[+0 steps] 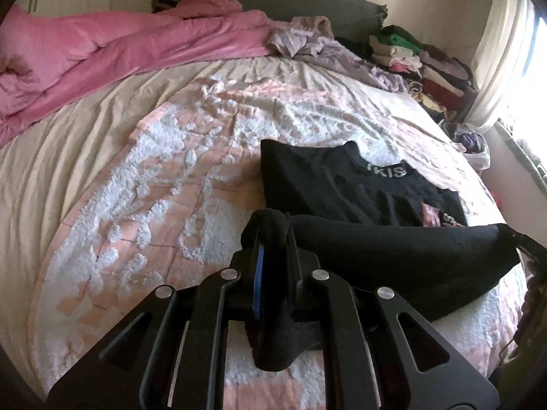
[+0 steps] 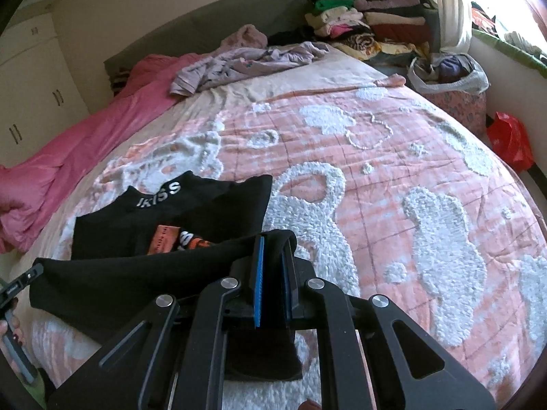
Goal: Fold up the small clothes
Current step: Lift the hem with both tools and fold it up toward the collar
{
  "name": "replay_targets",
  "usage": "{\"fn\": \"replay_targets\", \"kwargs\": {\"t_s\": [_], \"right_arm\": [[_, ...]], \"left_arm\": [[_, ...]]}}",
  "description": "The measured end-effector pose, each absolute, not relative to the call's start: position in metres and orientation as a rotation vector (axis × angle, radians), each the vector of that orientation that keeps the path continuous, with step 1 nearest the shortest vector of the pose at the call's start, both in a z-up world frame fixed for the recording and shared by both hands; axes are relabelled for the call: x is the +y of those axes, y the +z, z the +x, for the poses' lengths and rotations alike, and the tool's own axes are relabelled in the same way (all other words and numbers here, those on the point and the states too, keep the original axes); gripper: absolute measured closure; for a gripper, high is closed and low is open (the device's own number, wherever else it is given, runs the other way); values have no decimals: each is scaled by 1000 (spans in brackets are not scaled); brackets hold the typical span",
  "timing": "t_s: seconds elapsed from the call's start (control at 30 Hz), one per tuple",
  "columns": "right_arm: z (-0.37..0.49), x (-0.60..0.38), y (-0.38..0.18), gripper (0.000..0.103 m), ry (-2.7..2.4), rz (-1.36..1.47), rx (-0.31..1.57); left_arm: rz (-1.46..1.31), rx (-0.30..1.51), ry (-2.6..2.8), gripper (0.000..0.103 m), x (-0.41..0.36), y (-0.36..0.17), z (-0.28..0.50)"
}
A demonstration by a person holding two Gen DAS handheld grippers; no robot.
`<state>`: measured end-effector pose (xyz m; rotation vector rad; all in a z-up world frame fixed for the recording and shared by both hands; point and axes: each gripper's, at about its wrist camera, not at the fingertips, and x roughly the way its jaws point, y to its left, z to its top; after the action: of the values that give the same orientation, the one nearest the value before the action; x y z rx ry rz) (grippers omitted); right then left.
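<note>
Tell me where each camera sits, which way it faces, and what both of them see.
Left wrist: on the left gripper, looking down its fingers across the bed to the headboard; shows its jaws shut on the black garment.
Right wrist: on the right gripper, facing the same way; its jaws are shut on the garment's other end, with the left gripper and a hand at the left edge.
Shared: the garment, black shirt, pink duvet, clothes pile.

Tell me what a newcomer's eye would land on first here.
First, the black garment stretched between the left gripper and the right gripper, each shut on one end, above the pink-and-white bedspread. Behind it a black T-shirt with white lettering lies on the bed. At the head end: a bright pink duvet and stacked folded clothes.
</note>
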<state>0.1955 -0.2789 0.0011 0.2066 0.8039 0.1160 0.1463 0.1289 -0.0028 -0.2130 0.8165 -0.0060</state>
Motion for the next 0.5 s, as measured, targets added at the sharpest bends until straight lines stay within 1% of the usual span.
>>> {"fn": "replay_targets", "kwargs": {"t_s": [0.1, 0.2, 0.27, 0.3, 0.33, 0.37, 0.4, 0.43, 0.47, 0.5], "right_arm": [[203, -277, -8, 94, 103, 204, 819], [208, -275, -15, 94, 97, 205, 830], [209, -274, -18, 92, 103, 205, 831], [209, -273, -19, 86, 109, 202, 832], [209, -273, -20, 81, 119, 206, 835], [208, -274, -20, 74, 136, 222, 835], [207, -274, -19, 66, 144, 231, 832], [206, -275, -17, 62, 143, 236, 828], [203, -276, -15, 50, 129, 234, 818], [200, -278, -11, 46, 123, 235, 802]], "left_arm": [[-213, 829, 6, 96, 132, -12, 154], [-216, 837, 18, 91, 134, -20, 160], [-225, 838, 21, 87, 135, -23, 162], [-228, 837, 21, 86, 135, -24, 163], [-232, 834, 21, 82, 136, -24, 162], [-243, 829, 20, 75, 137, -23, 161], [-252, 824, 16, 72, 138, -22, 160], [-261, 816, 10, 68, 138, -19, 158], [-268, 809, 5, 64, 138, -17, 157], [-281, 796, -2, 61, 139, -14, 153]]}}
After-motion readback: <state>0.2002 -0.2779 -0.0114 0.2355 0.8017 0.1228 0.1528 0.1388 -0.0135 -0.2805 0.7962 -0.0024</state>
